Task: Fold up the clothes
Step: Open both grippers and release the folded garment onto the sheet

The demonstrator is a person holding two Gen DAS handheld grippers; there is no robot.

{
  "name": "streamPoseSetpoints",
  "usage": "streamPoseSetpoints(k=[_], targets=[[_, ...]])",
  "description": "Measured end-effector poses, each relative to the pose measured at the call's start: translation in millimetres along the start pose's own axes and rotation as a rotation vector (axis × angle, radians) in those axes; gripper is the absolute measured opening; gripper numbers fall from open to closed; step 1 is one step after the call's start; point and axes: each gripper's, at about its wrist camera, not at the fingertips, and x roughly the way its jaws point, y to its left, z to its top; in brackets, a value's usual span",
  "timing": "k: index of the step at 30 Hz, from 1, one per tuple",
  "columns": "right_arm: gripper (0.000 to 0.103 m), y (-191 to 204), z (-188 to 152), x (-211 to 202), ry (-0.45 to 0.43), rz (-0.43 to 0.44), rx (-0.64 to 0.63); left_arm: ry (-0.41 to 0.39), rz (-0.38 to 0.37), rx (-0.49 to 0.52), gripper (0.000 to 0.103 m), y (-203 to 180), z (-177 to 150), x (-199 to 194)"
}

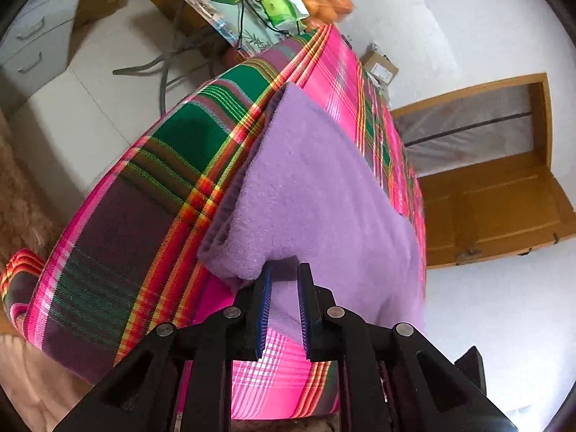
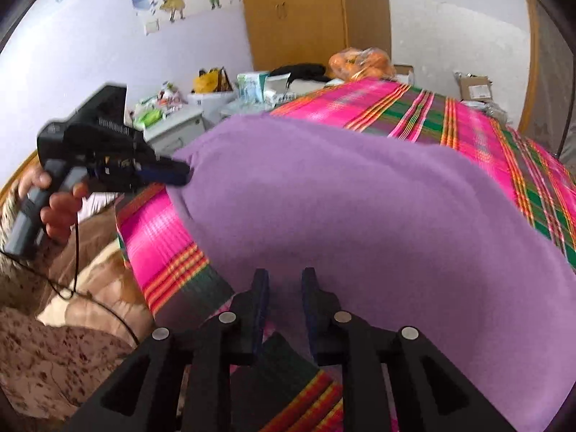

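We have the purple fleece cloth [image 1: 316, 180] already doubled at least once on the bed [image 1: 151, 194] with the plaid cover, stacked layers showing along its left side near the bed's left edge, so we judge the fold mid-way. Left gripper [image 1: 284, 270] is clamped on the cloth's near corner, lifted off the cover; right gripper [image 2: 285, 277] sits at the near hem with a gap between its jaws, and we can't tell if it's pinching fabric. Left to do: carry the near edge across, flatten, release.
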Motion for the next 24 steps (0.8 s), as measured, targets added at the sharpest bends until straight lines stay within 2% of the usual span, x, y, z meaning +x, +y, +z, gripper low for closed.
streamPoseSetpoints(k=[2,4,9,14,18,22,24], targets=[[0.020,-1,-1,1,0.004,0.002,0.004,0.000,0.001,-0.003,0.015,0,1,-3],[0.021,-1,-5,9,0.044,0.013,-0.003,0.001,0.001,-0.001,0.015,-1,-1,-4],[0.021,0,-12,5,0.053,0.035,-0.013,0.005,-0.021,-0.027,0.015,4,4,1],[0.021,2,-6,-5,0.049,-0.006,-0.050,0.005,-0.021,-0.036,0.015,3,2,0],[0.035,-1,-13,-8,0.078,-0.048,-0.076,0.008,-0.026,-0.060,0.015,5,-1,-6],[0.036,-5,-21,-10,0.078,-0.053,-0.050,0.002,-0.027,-0.080,0.015,8,-7,-14],[0.036,-6,-21,-10,0.070,-0.053,-0.032,-0.004,-0.022,-0.097,0.019,12,-10,-18]])
